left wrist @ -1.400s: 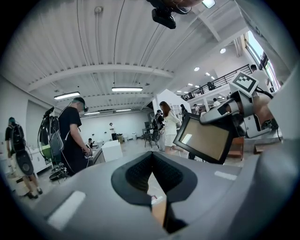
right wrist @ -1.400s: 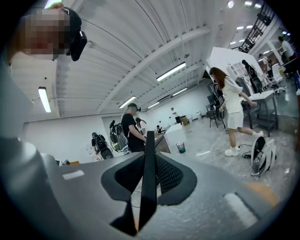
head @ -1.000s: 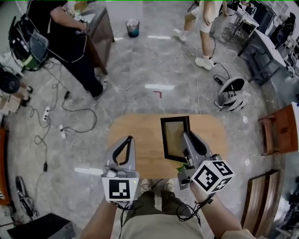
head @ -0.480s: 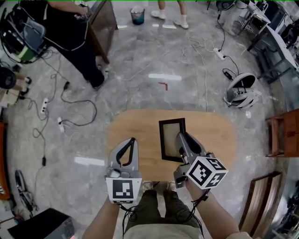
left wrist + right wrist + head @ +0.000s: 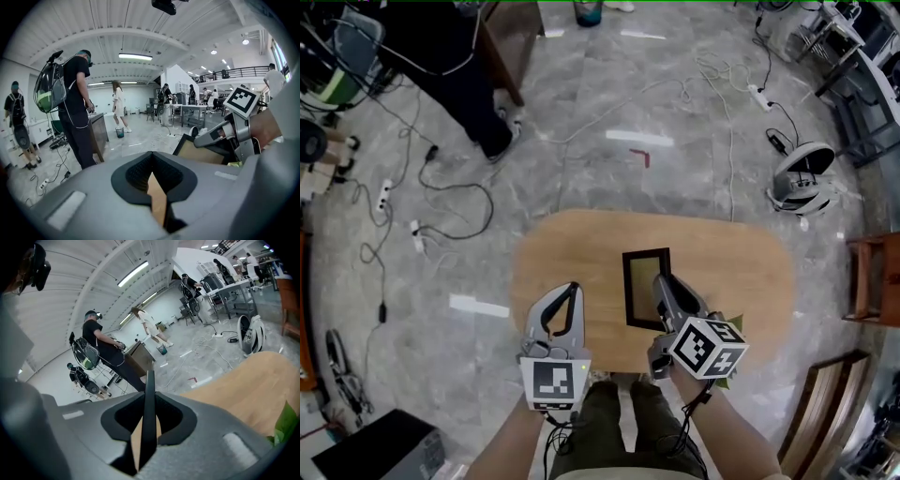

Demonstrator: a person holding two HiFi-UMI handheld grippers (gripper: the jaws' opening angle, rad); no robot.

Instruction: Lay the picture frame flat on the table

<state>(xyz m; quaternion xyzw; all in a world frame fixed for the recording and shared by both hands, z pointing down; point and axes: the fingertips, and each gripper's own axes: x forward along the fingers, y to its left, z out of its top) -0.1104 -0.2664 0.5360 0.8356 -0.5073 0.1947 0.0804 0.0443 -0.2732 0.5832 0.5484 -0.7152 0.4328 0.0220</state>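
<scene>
My left gripper (image 5: 570, 292) hangs over the near left part of the table (image 5: 741, 272), its jaws closed together with nothing between them; in the left gripper view only a sliver of the wooden top shows below the pads. To its right, over the middle of the table, is the frame (image 5: 639, 281), dark-edged with a tan panel, standing more upright than flat, its face turned toward my left side. I cannot tell whether its bottom edge touches the wood yet. Further right, my right gripper (image 5: 664, 286) holds the frame by its near right edge, and in the right gripper view that dark edge (image 5: 149, 394) runs straight up between the pads, clamped. I judge the frame light and stiff, so one grip on the rim carries it well. The thin border could be slippery and may pivot in the pads as it tips. If the panel is glazed it would be fragile, so it wants lowering, not dropping. The rim is the right place to hold, never the panel, and my free left gripper could steady the far edge.
</scene>
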